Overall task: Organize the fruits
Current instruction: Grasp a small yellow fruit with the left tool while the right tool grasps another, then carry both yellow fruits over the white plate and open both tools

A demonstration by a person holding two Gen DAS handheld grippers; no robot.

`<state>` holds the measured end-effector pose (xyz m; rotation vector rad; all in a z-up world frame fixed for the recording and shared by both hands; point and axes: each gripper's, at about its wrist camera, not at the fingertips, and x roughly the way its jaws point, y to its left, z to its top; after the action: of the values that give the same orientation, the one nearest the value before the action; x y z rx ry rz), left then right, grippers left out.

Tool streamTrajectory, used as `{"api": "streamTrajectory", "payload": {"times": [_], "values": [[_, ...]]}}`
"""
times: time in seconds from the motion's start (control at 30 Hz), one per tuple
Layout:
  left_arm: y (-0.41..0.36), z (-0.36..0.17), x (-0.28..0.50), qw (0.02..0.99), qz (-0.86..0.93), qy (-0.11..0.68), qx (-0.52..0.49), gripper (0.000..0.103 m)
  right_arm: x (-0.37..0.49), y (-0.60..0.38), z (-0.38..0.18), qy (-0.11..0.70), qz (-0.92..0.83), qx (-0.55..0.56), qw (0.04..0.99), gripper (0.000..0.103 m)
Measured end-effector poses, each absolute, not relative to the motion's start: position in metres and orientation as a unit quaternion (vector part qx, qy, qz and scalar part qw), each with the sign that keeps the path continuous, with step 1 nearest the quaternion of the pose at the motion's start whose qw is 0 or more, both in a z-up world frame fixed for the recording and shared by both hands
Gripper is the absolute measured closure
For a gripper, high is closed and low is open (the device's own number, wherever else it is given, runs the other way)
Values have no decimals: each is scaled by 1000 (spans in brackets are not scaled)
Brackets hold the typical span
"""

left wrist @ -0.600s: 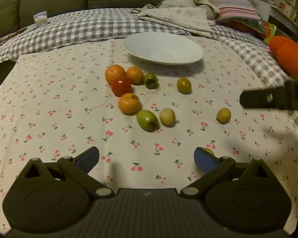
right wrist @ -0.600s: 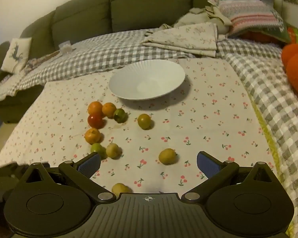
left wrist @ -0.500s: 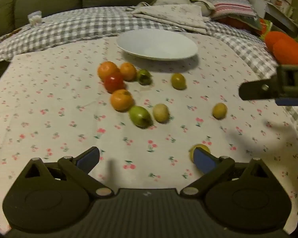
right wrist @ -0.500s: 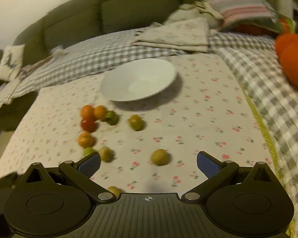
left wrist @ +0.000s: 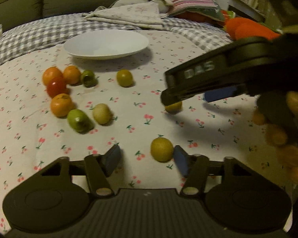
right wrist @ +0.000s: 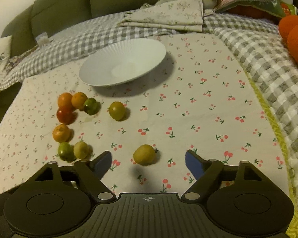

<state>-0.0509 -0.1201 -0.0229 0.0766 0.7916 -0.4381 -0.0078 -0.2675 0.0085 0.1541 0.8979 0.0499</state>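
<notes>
Cherry-print cloth [right wrist: 188, 109] over checked blanket [right wrist: 258, 59], green sofa [right wrist: 59, 10] behind; both grippers [left wrist: 147, 159] [right wrist: 149, 163] w/ jaws apart

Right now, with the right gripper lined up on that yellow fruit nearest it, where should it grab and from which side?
Take the yellow fruit across its middle, coming down from above and the near side. It is small, roundish and lies alone on the cherry-print cloth, apart from other fruit. The right gripper is open and wider than the fruit, which sits just ahead of its fingers.
</notes>
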Motion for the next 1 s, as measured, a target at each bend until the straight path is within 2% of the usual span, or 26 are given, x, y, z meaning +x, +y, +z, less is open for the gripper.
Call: {"api": "streamTrajectory", "payload": {"times": [0.07, 0.2, 0.37, 0.43, 0.73, 1.0], "values": [[-123, -24, -50, 899, -224, 375, 40, 61, -3, -268, 3, 440, 23, 76, 895, 31], [-128, -25, -47, 898, -236, 370, 45, 79, 5, -265, -7, 453, 14, 64, 889, 46], [-121, -23, -47, 895, -239, 374, 34, 79, 11, -263, -14, 453, 14, 52, 890, 65], [-116, -21, -46, 897, -232, 376, 28, 79, 11, -261, -15, 450, 15, 45, 892, 79], [-84, 5, -34, 912, -183, 366, 5, 79, 7, -265, 2, 423, 18, 53, 904, 78], [-45, 45, 3, 917, -137, 373, -38, 79, 8, -276, 30, 406, 59, 114, 905, 78]]}}
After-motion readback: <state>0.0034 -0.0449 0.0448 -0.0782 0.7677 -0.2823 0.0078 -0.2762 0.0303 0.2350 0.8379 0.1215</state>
